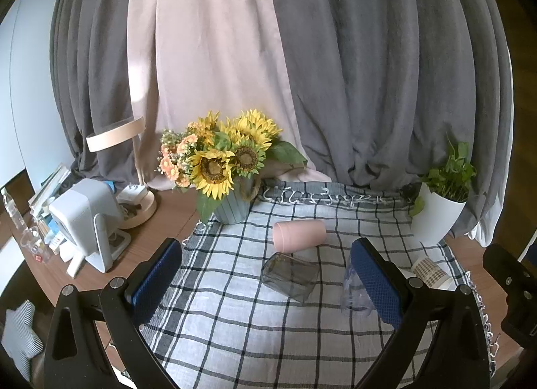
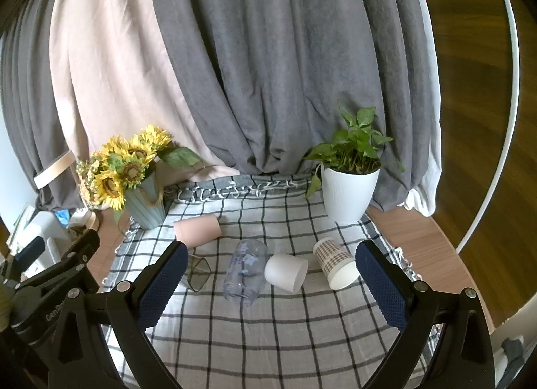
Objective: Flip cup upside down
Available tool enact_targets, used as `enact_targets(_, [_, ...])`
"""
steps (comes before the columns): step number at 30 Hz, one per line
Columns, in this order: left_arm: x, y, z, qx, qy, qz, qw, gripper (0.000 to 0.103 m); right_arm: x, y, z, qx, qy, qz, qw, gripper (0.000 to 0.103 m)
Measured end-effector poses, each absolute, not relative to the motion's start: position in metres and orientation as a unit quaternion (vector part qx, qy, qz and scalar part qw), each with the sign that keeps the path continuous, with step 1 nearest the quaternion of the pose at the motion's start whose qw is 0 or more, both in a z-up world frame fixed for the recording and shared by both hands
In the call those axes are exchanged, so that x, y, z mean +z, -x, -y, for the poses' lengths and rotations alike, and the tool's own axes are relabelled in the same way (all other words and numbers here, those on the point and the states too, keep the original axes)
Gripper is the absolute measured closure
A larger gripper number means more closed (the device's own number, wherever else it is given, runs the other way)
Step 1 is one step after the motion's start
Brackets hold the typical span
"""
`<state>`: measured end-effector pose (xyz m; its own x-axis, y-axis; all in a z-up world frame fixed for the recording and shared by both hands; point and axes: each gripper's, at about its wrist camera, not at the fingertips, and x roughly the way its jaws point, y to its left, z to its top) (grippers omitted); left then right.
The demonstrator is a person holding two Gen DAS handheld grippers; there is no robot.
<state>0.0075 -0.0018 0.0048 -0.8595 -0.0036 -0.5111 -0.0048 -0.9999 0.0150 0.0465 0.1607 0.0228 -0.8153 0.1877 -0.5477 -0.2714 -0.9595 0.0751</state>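
Several cups lie on their sides on a checked cloth (image 2: 268, 332). In the right wrist view there are a pink cup (image 2: 197, 230), a smoky glass (image 2: 198, 273), a clear plastic cup (image 2: 245, 271), a white cup (image 2: 286, 272) and a checked paper cup (image 2: 336, 267). The left wrist view shows the pink cup (image 1: 298, 235), the smoky glass (image 1: 290, 276) and the clear cup (image 1: 352, 291), partly hidden behind a finger. My left gripper (image 1: 266, 275) is open and empty above the cloth. My right gripper (image 2: 270, 283) is open and empty, with the cups beyond its fingertips.
A sunflower vase (image 2: 146, 203) stands at the cloth's back left and a white potted plant (image 2: 349, 191) at the back right. Grey and pink curtains hang behind. A lamp (image 1: 115, 135), a white device (image 1: 85, 218) and clutter sit left on the wooden table (image 1: 161, 221).
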Motion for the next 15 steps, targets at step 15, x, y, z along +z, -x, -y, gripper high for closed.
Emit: enact_targets(15, [0.0039,-0.0030,0.0001,0.963,0.269,-0.007,0.002,0.000,0.0200,-0.0443,-0.1612,0.949,0.283,-0.073,0.122,0.002])
